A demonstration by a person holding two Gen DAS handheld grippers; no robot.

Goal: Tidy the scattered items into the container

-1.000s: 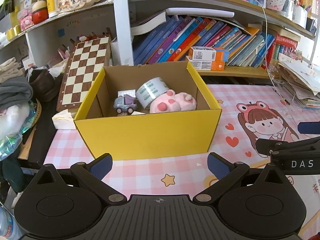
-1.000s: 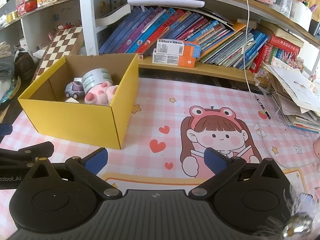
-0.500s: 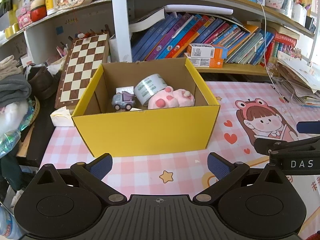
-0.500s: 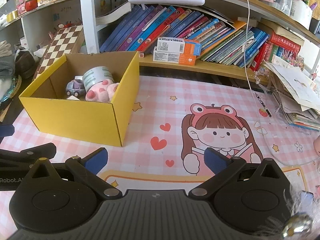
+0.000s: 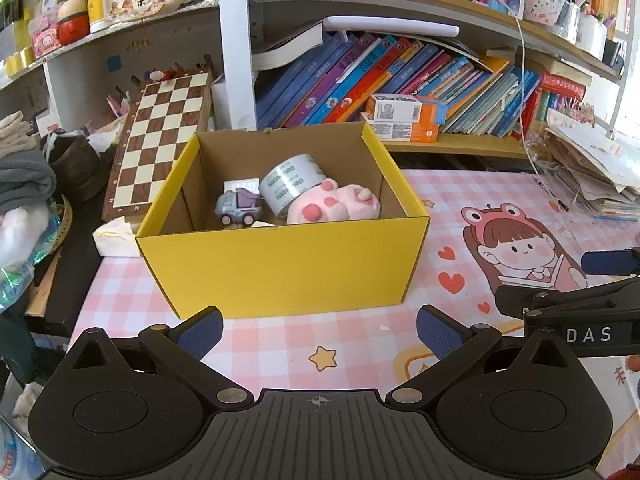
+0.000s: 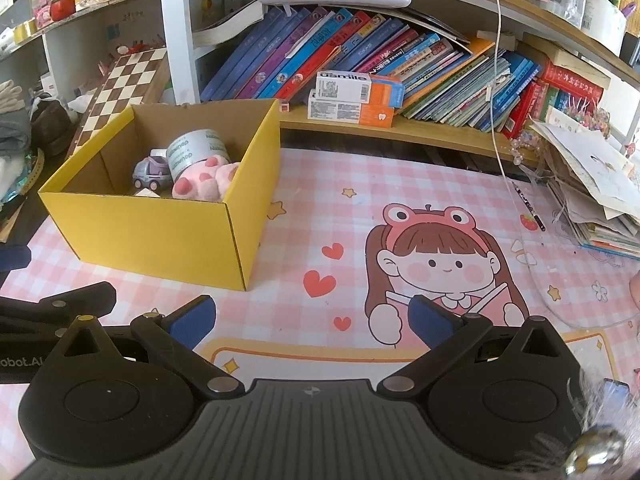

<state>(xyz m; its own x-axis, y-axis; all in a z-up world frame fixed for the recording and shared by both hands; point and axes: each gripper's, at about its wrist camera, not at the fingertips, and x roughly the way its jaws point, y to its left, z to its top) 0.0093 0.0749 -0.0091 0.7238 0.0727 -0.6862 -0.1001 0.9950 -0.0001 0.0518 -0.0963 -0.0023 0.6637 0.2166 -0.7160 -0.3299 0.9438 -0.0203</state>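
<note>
Surface: pink mat [image 6: 352, 208] under us.
Box [image 5: 280, 264]: ahead of our left gripper [image 5: 319, 326], fingers apart.
Right gripper [image 6: 312, 320]: fingers apart, empty.

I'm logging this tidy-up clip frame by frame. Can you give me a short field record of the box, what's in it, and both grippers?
container: yellow cardboard box, open top, on the pink checked mat
contents: toy truck, tape roll leaning on the pink plush paw, small white item behind the truck
left gripper: open, empty, in front of the box
right gripper: open, empty, over the mat right of the box
loose items on mat: none visible between the grippers and the box
behind box: chessboard, bookshelf
</note>
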